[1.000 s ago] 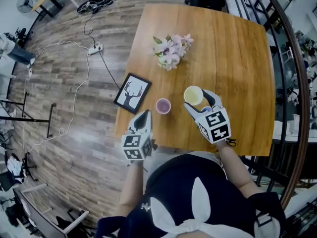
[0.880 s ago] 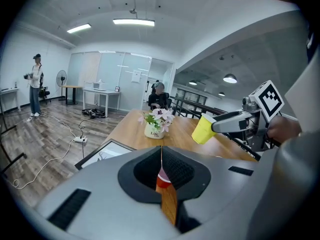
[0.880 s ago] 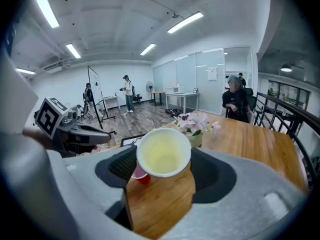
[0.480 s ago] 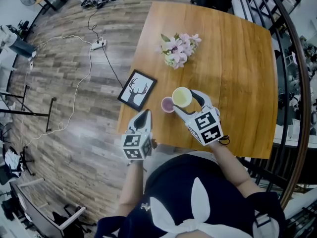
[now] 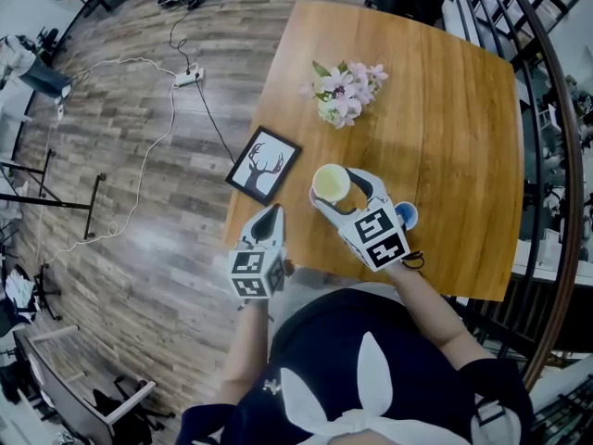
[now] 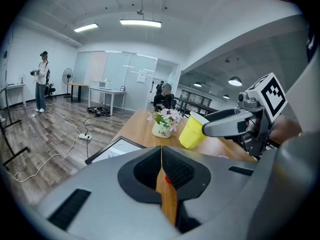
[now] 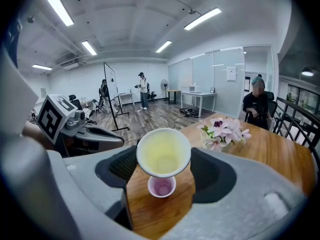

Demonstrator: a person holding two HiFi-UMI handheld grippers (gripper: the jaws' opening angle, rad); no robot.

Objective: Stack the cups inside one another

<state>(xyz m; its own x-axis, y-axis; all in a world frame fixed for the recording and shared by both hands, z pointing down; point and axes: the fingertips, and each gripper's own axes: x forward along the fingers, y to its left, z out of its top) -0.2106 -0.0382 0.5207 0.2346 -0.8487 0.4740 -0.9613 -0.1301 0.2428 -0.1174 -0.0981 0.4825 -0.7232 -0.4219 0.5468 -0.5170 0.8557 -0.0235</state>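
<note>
Head view looks steeply down on a wooden table (image 5: 445, 109) that fills the upper right of the frame. The right gripper (image 5: 338, 189) reaches in from the lower middle. Its jaws stand wide and press on either side of the yellow cup (image 5: 331, 183), which sits near the table's left edge, just right of a picture frame (image 5: 267, 165) with a deer print. A bunch of pink flowers (image 5: 345, 94) stands higher in the frame, well apart from the cup. A blue cup (image 5: 409, 215) peeks out just to the right of the right gripper's marker cube, partly hidden by it.

Right gripper view shows the yellow cup mouth-up in the middle of the frame, with a pad against each side of it. The purple cup (image 7: 161, 186) stands on the table directly below it in the frame, mouth-up and empty. The yellow cup's base overlaps the purple rim, and whether the two touch cannot be told. In the head view the purple cup is hidden.

Left gripper view has the yellow cup tilted at centre right, clasped by the right gripper, with the flowers just left of it. The left gripper (image 5: 270, 219) hangs off the table's lower left edge in the head view. Its jaws are closed together to a thin slit and hold nothing.
</note>
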